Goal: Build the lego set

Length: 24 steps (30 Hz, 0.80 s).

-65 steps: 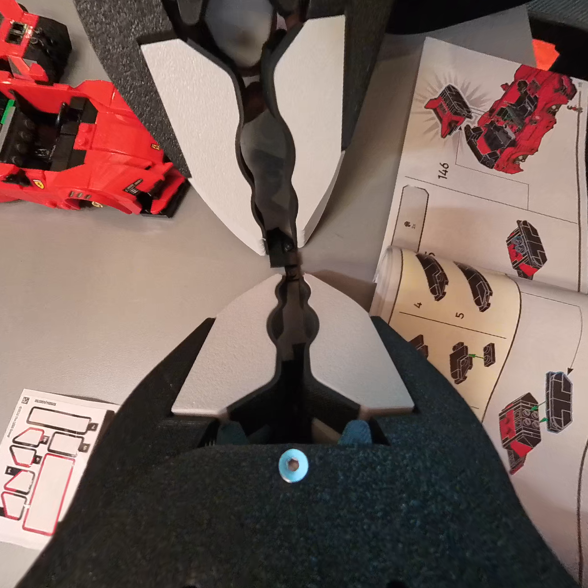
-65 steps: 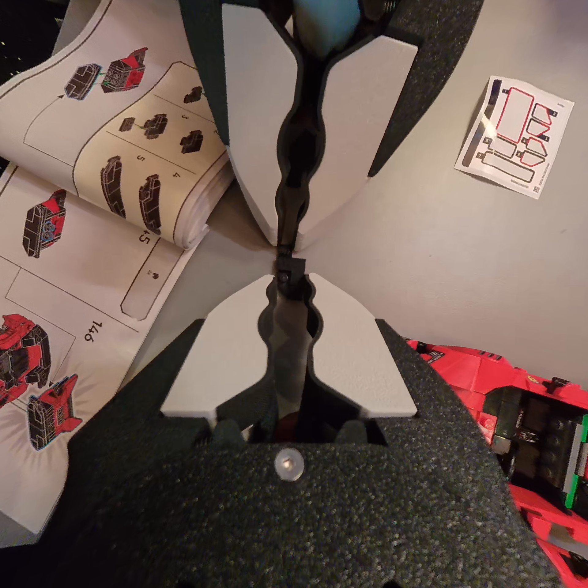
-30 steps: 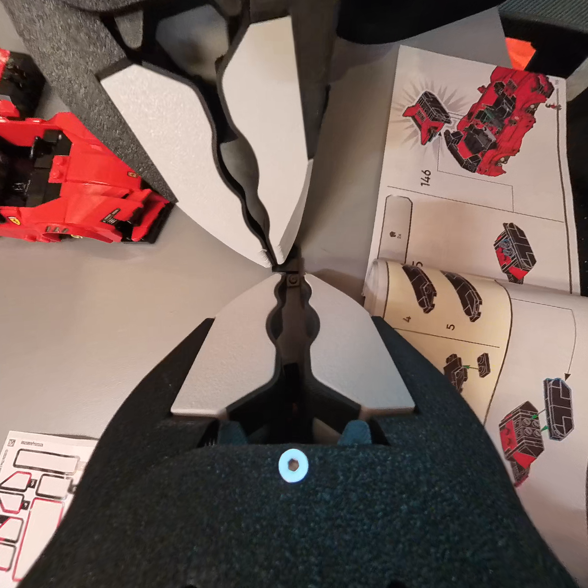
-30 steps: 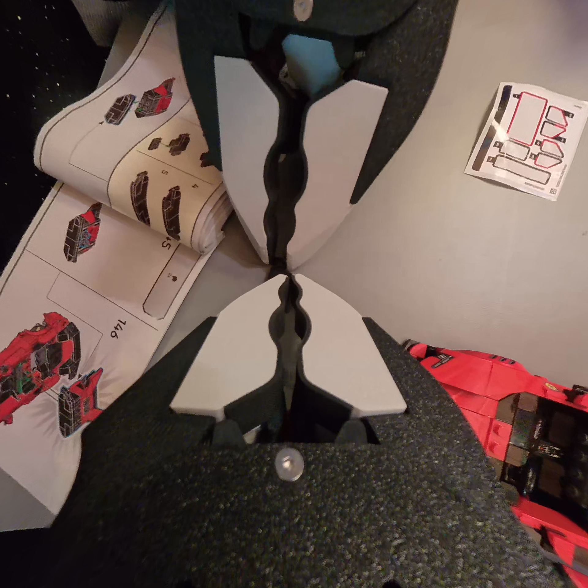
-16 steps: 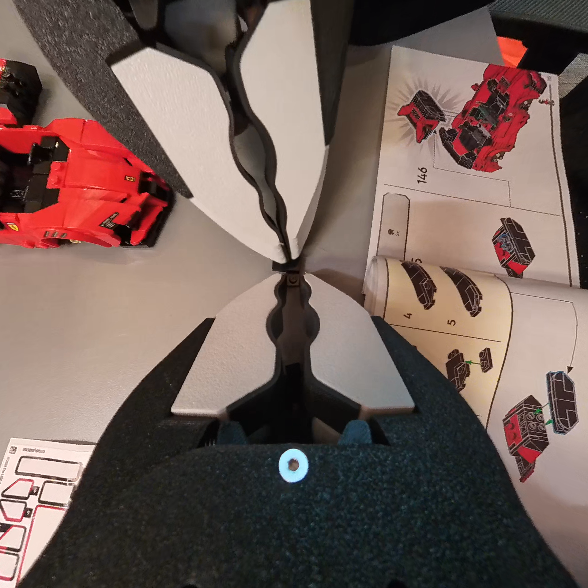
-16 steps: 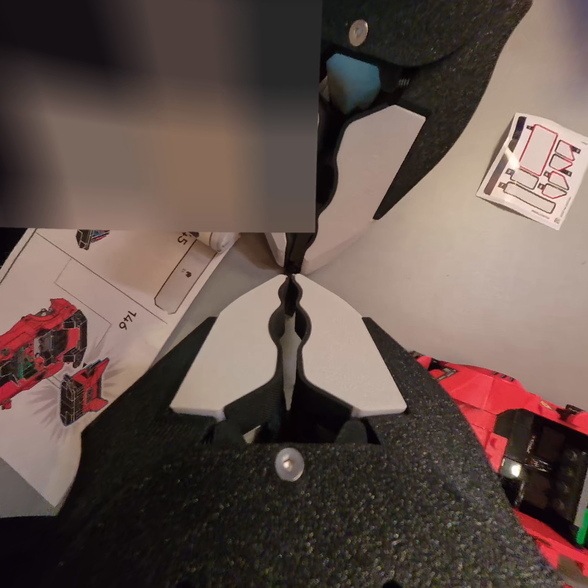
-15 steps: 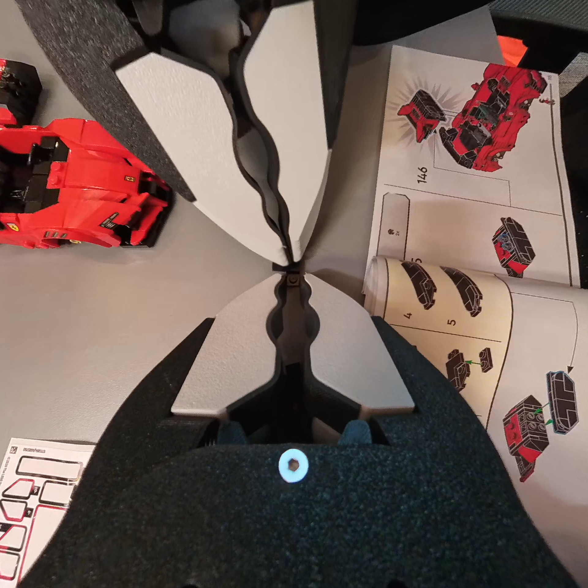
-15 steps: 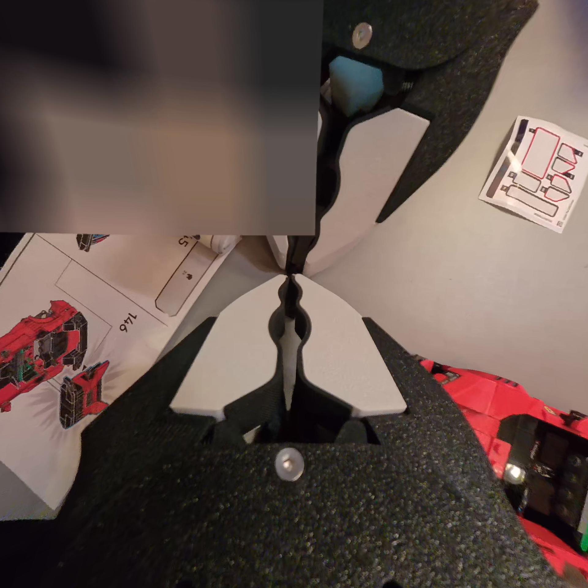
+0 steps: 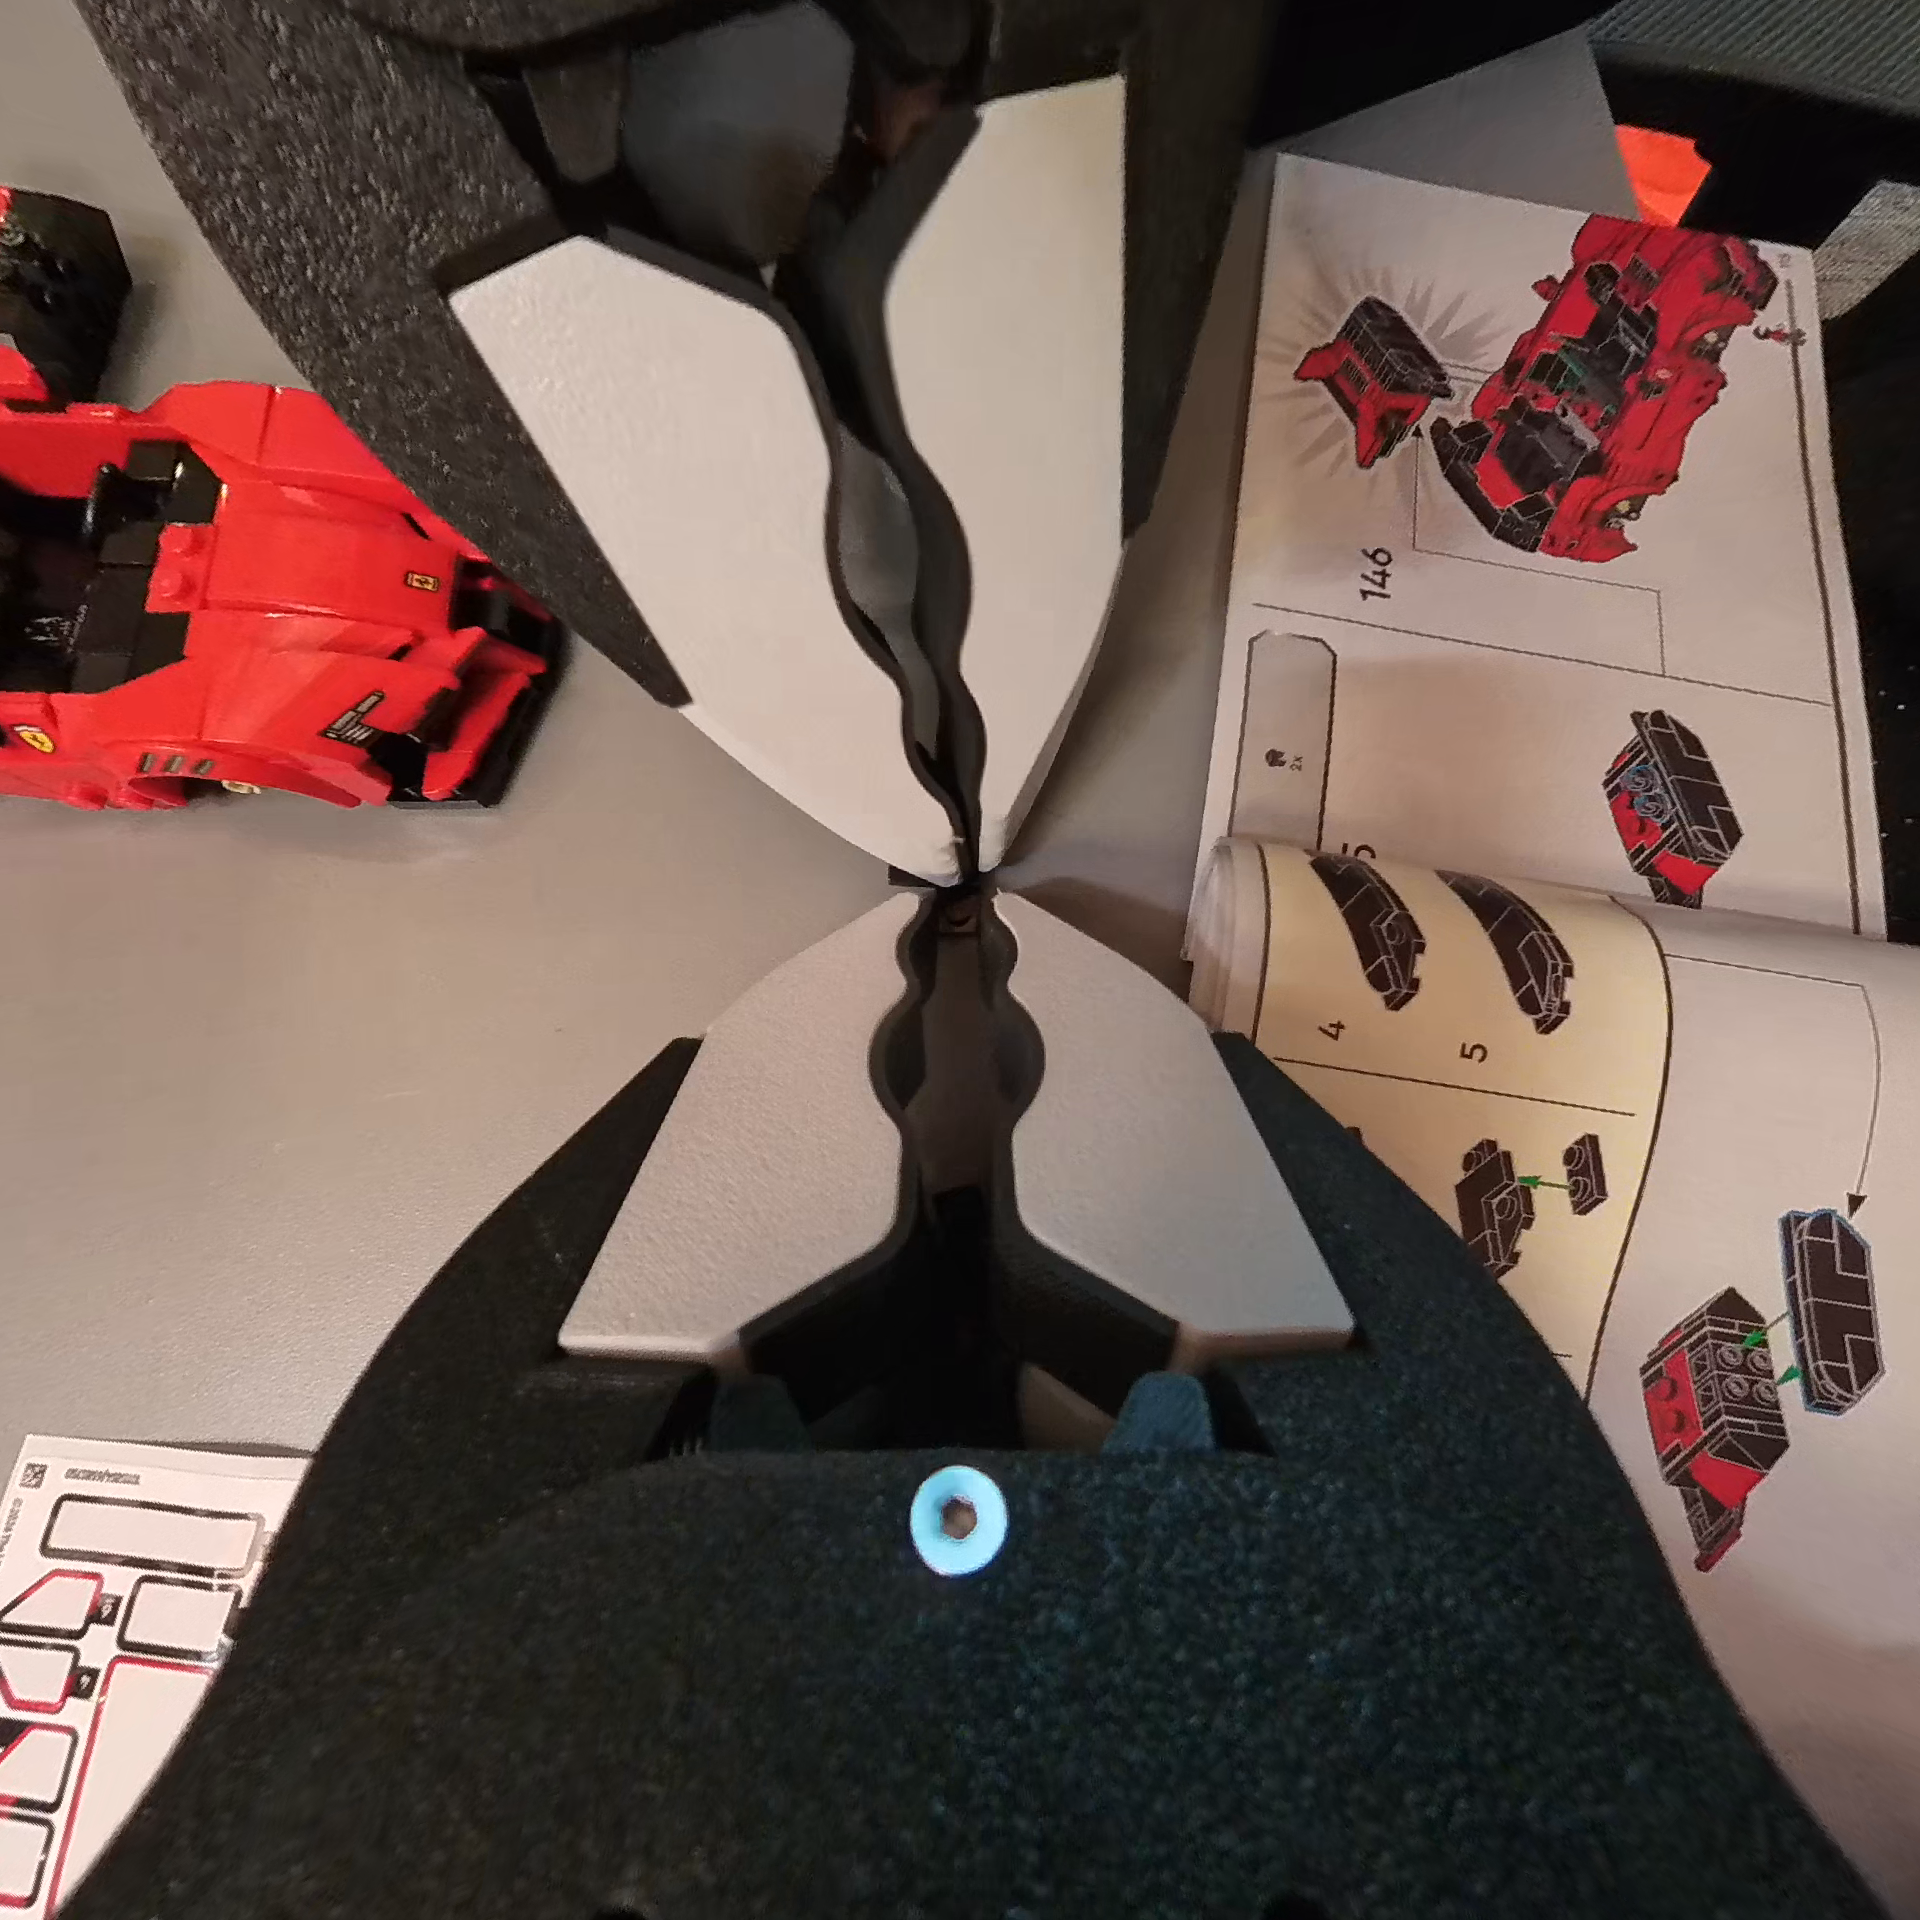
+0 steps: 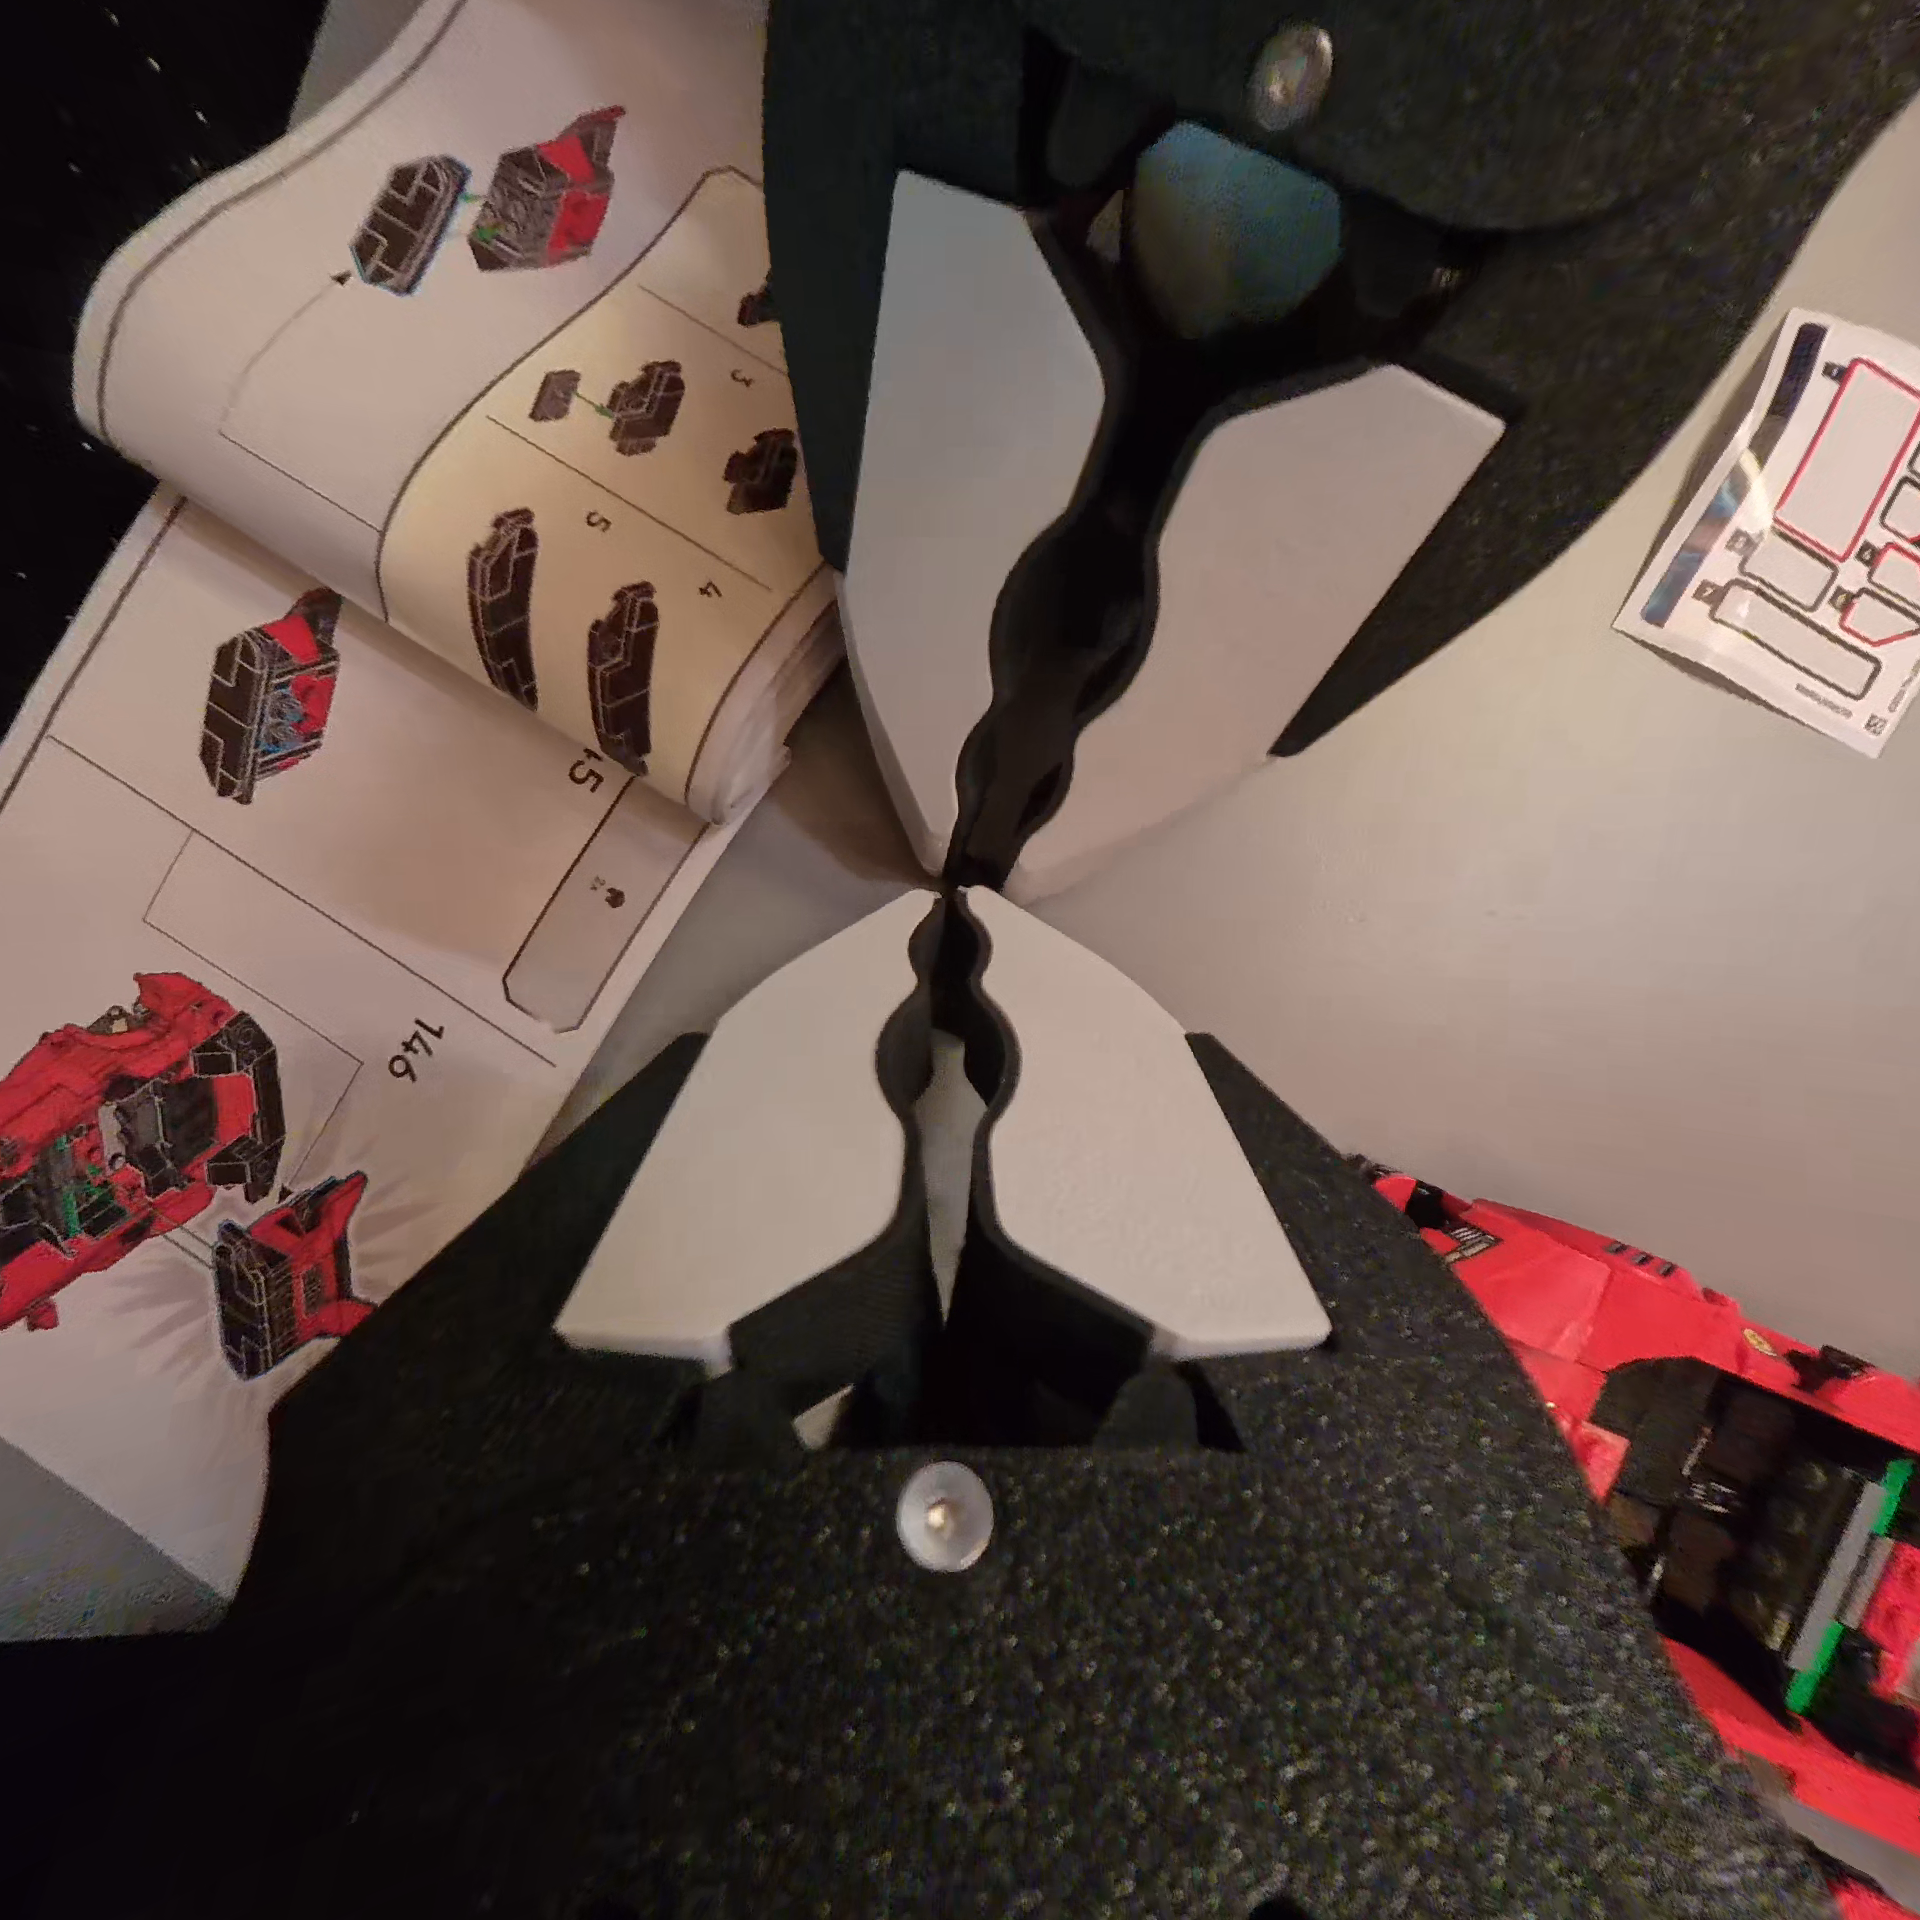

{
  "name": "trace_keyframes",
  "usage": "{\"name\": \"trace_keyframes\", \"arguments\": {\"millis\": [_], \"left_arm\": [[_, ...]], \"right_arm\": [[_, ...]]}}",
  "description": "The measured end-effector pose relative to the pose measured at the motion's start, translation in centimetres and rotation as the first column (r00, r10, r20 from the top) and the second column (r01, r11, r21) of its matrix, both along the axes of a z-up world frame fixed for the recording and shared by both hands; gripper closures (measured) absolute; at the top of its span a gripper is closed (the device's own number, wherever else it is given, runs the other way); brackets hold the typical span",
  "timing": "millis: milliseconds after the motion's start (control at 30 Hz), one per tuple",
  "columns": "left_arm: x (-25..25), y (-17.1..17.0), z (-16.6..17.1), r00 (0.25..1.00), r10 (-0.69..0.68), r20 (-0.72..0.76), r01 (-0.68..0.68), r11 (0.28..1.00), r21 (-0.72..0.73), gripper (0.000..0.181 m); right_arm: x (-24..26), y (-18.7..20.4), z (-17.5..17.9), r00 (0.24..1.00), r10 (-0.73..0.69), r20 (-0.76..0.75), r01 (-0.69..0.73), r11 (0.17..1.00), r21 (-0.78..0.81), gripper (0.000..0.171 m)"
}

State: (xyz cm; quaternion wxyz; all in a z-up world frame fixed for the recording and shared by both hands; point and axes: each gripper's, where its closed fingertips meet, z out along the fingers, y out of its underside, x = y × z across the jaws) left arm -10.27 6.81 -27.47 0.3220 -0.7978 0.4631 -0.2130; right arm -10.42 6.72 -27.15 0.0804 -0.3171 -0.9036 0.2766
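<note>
Left wrist view: small black piece (image 9: 958,914) orientation indiscernible.

A gray table (image 9: 312,1091) holds everything. A red and black toy car (image 9: 239,613) sits on it. An open paper booklet (image 9: 1558,727) with building pictures lies on it too. A small white sticker sheet (image 9: 114,1621) lies flat near the table's edge.

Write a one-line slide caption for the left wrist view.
Two tongs meet tip to tip over a small black piece, between red car and manual.
</note>
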Motion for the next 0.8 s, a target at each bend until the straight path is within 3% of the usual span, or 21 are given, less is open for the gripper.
{"name": "trace_keyframes", "arguments": {"millis": [167, 200, 267, 367, 433, 500, 567, 633, 700, 800], "left_arm": [[0.0, 0.0, 0.0, 1.000, 0.007, -0.003, -0.007, 1.000, 0.006, 0.173], [0.0, 0.0, 0.0, 1.000, 0.008, -0.005, -0.008, 1.000, 0.008, 0.173], [0.0, 0.0, 0.0, 1.000, 0.008, -0.013, -0.007, 1.000, 0.011, 0.173], [0.0, 0.0, 0.0, 1.000, 0.008, -0.023, -0.008, 1.000, 0.009, 0.173], [0.0, 0.1, 0.0, 0.999, 0.015, -0.028, -0.015, 1.000, 0.008, 0.173], [0.0, -0.1, 0.1, 0.999, 0.020, -0.044, -0.020, 1.000, 0.006, 0.172], [-0.4, -0.3, 0.7, 0.997, 0.028, -0.065, -0.026, 0.999, 0.033, 0.155], [-0.6, -0.4, 2.7, 0.998, 0.039, -0.039, -0.032, 0.986, 0.161, 0.143], [-0.5, -0.6, 5.8, 0.999, 0.035, 0.012, -0.037, 0.935, 0.353, 0.144], [-0.1, -1.5, 10.3, 0.999, 0.010, 0.041, -0.033, 0.805, 0.593, 0.151]], "right_arm": [[-0.3, 0.7, 0.6, 0.995, -0.048, -0.084, 0.051, 0.998, 0.029, 0.171], [-0.6, 0.7, 1.3, 0.986, -0.109, -0.125, 0.106, 0.994, -0.031, 0.136], [-0.1, 0.9, 1.2, 0.981, -0.176, -0.078, 0.171, 0.983, -0.067, 0.127], [0.6, 1.0, -0.5, 0.979, -0.202, -0.040, 0.202, 0.979, 0.003, 0.132], [0.2, 0.9, -0.5, 0.971, -0.232, -0.062, 0.231, 0.973, -0.018, 0.152], [0.2, 0.7, -0.5, 0.968, -0.243, -0.061, 0.240, 0.970, -0.042, 0.155], [0.2, 0.3, 0.1, 0.960, -0.279, -0.027, 0.272, 0.949, -0.161, 0.155], [0.1, -0.7, 3.0, 0.943, -0.327, 0.055, 0.315, 0.831, -0.458, 0.155], [0.2, -1.4, 6.9, 0.940, -0.300, 0.159, 0.319, 0.614, -0.722, 0.155], [0.8, -2.2, 10.8, 0.957, -0.210, 0.199, 0.271, 0.410, -0.871, 0.155]]}}
